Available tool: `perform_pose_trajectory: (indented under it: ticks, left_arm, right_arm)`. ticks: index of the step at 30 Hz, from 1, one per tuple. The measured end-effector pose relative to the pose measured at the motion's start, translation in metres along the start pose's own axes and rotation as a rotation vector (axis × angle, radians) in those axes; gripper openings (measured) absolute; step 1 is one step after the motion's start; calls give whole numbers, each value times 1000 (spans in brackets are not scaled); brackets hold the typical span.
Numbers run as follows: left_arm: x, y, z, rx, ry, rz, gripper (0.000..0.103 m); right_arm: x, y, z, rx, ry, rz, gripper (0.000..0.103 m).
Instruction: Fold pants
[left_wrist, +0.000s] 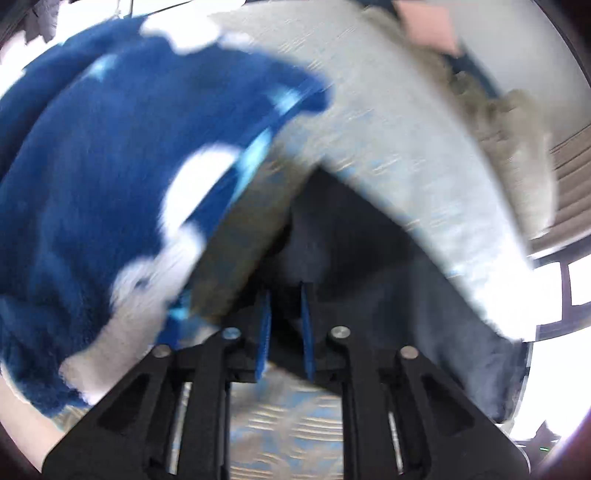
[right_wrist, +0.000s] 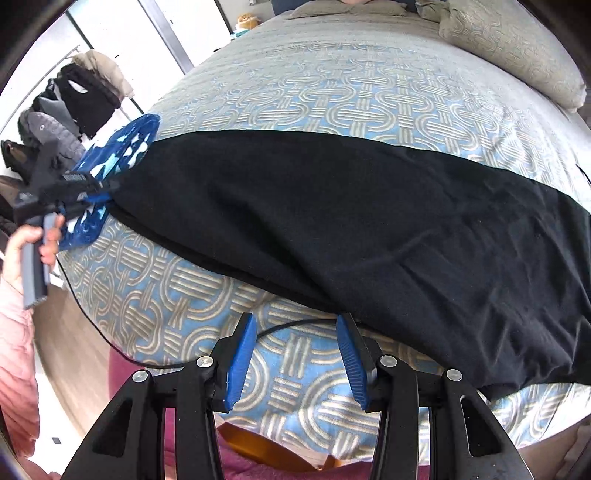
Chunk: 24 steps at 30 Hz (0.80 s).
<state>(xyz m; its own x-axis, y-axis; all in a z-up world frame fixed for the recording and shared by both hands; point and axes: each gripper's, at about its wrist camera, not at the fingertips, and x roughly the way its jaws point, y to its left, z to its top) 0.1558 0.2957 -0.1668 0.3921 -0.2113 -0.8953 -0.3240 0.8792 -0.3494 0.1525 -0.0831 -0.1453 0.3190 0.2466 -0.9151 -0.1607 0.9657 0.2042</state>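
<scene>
Black pants (right_wrist: 332, 221) lie stretched across the patterned bedspread (right_wrist: 332, 92), leg end at the left and wide end at the right. The left gripper (right_wrist: 110, 183), held by a hand (right_wrist: 22, 251), sits at the leg end. In the blurred left wrist view its blue pads stand close together, dark pants cloth (left_wrist: 369, 266) fills the narrow gap at the left gripper (left_wrist: 285, 291), and the cloth rises like a tent. The right gripper (right_wrist: 296, 317) is open over bare bedspread just in front of the pants' near edge, with nothing between its fingers.
A blue fleece with white patches (right_wrist: 122, 147) lies beside the leg end and fills the left of the left wrist view (left_wrist: 92, 184). A black cable (right_wrist: 110, 332) crosses the bed's near corner. A pillow (right_wrist: 509, 48) sits at the far right. A clothes rack (right_wrist: 74, 99) stands beyond the bed.
</scene>
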Motion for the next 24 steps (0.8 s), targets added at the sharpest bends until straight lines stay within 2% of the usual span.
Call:
perform_pose_trajectory:
  ticks: [2,4,6,8,10,13,14,16,17,19,21,23,24]
  left_arm:
    - [5,3,-8,-18,-4,-13,32]
    - [-3,0,-12,6,-36,-1,45]
    - [-18,-8,-18,34,-68,28,67]
    - [-34,-13,-25,42,-111,42,74]
    - [-39,-20,-36,39,-110,5,74]
    - [-31,-32,-49,61,-29,-97,74]
    - [-22,-38,-51,68,-7,-113,74]
    - [-8,-42,-49,53,20,-92,74]
    - [-1,-40,-48,11,39,-80,74]
    - [10,-33,-48,-106,87,-136,74]
    - [17,-25,-51,-198,124,-164,74]
    - [9,-18,-52,-236,113,-159,74]
    - [0,-14,-52,-230,91,-140,74]
  right_arm:
    - [-3,-5,-5,16,-1,-11,46]
    - [-5,-14,-8,34,3,-31,46]
    - [-9,-28,-12,56,7,-70,46]
    - [-14,-44,-22,88,11,-107,46]
    - [-19,-63,-37,128,13,-163,46]
    - [-28,-88,-64,216,4,-235,46]
    - [-30,-94,-71,240,-6,-255,46]
    - [-32,-105,-85,318,-36,-265,46]
    - [-31,-107,-89,349,-51,-240,46]
    - [-26,-109,-93,390,-82,-204,46]
    - [-22,-105,-88,393,-137,-240,46]
    - [-19,-106,-79,426,-155,-273,46]
    - [-21,-110,-78,455,-151,-255,46]
